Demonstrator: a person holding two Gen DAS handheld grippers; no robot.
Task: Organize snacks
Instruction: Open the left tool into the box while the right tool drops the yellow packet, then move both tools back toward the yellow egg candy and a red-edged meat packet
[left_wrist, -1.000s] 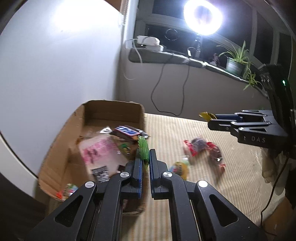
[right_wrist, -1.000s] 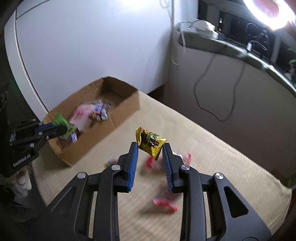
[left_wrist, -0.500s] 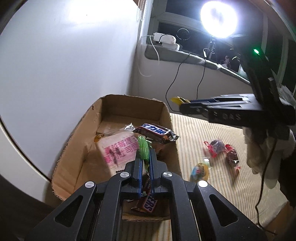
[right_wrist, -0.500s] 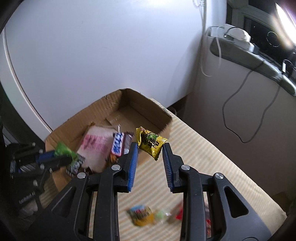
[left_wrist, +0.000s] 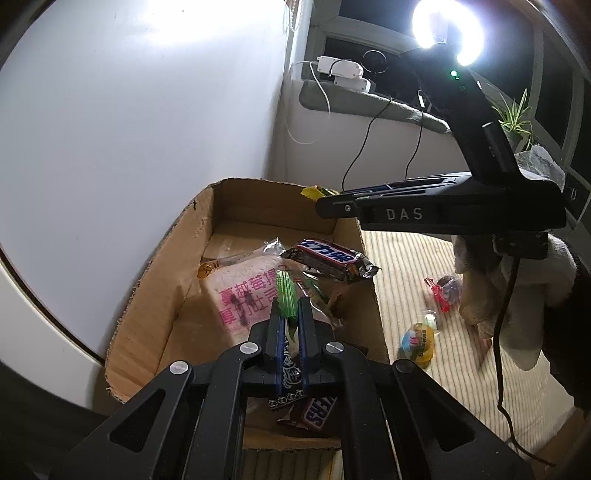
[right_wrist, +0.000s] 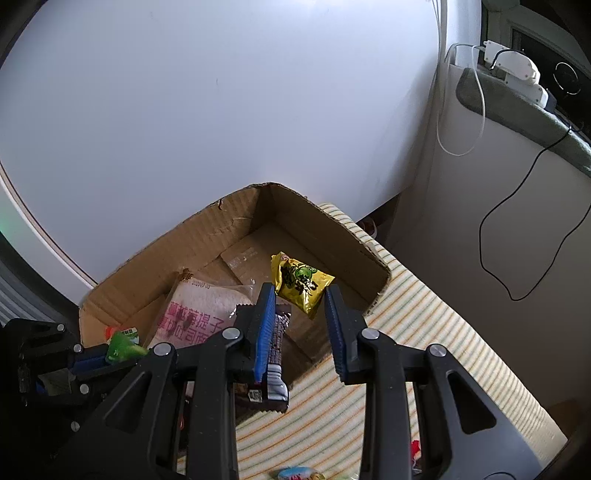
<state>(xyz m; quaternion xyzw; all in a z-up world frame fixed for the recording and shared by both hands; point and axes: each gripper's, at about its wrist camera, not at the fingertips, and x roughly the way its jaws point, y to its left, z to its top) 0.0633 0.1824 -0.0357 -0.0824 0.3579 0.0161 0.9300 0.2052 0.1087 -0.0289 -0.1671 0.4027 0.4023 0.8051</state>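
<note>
A brown cardboard box (left_wrist: 155, 295) (right_wrist: 229, 229) holds a pink-printed bread pack (left_wrist: 243, 291) (right_wrist: 199, 314) and chocolate bars (left_wrist: 328, 258). My left gripper (left_wrist: 288, 314) is shut on a green snack packet (left_wrist: 286, 291) above the box's near half; it also shows in the right wrist view (right_wrist: 122, 347). My right gripper (right_wrist: 299, 295) is shut on a yellow snack packet (right_wrist: 301, 282) above the box's far end; in the left wrist view it (left_wrist: 325, 201) reaches in from the right with the yellow packet's tip (left_wrist: 314, 192) showing.
The box stands on a striped mat (left_wrist: 406, 280) against a white wall (left_wrist: 147, 110). Loose snacks lie on the mat right of the box: a red-wrapped one (left_wrist: 443, 290) and a round colourful one (left_wrist: 417, 339). A window ledge with cables is behind.
Both grippers have moved toward the box with their packets. The left one now hangs over the box's near half, the right one over its far end.
</note>
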